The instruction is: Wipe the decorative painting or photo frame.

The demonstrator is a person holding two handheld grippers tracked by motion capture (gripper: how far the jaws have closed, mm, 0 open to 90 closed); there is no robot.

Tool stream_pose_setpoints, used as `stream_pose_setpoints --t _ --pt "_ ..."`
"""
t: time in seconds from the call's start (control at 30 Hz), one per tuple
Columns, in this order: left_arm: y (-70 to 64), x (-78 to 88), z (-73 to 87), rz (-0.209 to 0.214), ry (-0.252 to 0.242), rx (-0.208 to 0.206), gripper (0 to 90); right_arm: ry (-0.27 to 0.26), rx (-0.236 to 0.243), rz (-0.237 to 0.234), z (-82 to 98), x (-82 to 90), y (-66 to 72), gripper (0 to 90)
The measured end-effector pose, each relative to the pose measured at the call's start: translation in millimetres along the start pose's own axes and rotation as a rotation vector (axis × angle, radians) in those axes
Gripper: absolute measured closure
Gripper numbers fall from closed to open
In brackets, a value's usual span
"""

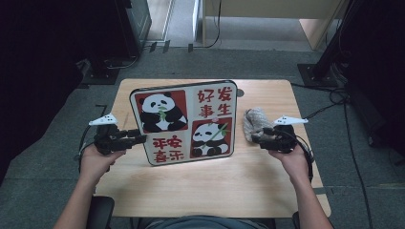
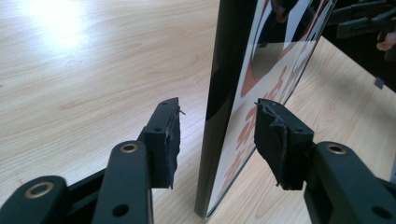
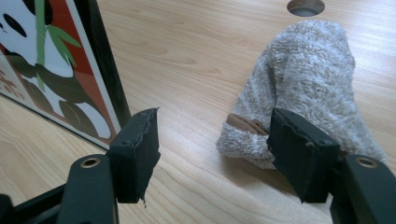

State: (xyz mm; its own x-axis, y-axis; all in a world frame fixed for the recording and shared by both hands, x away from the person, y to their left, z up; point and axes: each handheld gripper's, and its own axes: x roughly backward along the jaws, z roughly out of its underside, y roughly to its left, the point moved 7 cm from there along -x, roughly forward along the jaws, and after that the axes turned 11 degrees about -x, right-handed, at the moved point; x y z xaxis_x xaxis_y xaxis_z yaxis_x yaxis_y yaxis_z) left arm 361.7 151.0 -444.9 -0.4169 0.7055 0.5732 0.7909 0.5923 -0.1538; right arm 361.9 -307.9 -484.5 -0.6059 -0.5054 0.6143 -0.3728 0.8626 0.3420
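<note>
A framed panda picture (image 1: 184, 121) with red Chinese characters stands upright on the wooden table (image 1: 215, 186). My left gripper (image 1: 138, 138) is at its left edge. In the left gripper view the jaws (image 2: 217, 135) straddle the black frame edge (image 2: 224, 93); a gap shows beside the left pad, so it is open. A fuzzy grey-beige cloth (image 1: 255, 121) lies right of the picture. My right gripper (image 1: 260, 138) sits at the cloth's near end, open. In the right gripper view the gripper (image 3: 212, 149) has bare table between its jaws, the cloth (image 3: 308, 74) behind the right finger and the picture (image 3: 51, 70) at left.
A round cable hole (image 1: 240, 92) sits in the table behind the picture's top right corner. Cables (image 1: 344, 100) and a black stand base (image 1: 317, 74) lie on the grey floor to the right. Dark equipment stands at the far left.
</note>
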Motion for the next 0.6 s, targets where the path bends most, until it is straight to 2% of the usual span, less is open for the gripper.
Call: stream_pose_setpoints --t 0.2,0.27,0.4,0.6 --pt "2.0 7.2 4.6 -0.016 -0.003 -0.014 45.0 -0.022 0.029 -0.003 1.2 0.2 1.7 32.3" --pt "3.9 9.7 6.3 -0.025 -0.008 -0.005 44.6 -0.022 0.052 0.005 2.7 0.2 1.1 31.9" --pt "8.5 13.6 10.0 -0.042 -0.01 0.002 43.3 -0.019 0.061 0.005 5.3 -0.6 -0.1 29.5" --pt "16.5 14.3 17.8 -0.068 0.014 0.01 41.5 -0.02 0.082 -0.014 9.5 -4.4 0.6 25.0"
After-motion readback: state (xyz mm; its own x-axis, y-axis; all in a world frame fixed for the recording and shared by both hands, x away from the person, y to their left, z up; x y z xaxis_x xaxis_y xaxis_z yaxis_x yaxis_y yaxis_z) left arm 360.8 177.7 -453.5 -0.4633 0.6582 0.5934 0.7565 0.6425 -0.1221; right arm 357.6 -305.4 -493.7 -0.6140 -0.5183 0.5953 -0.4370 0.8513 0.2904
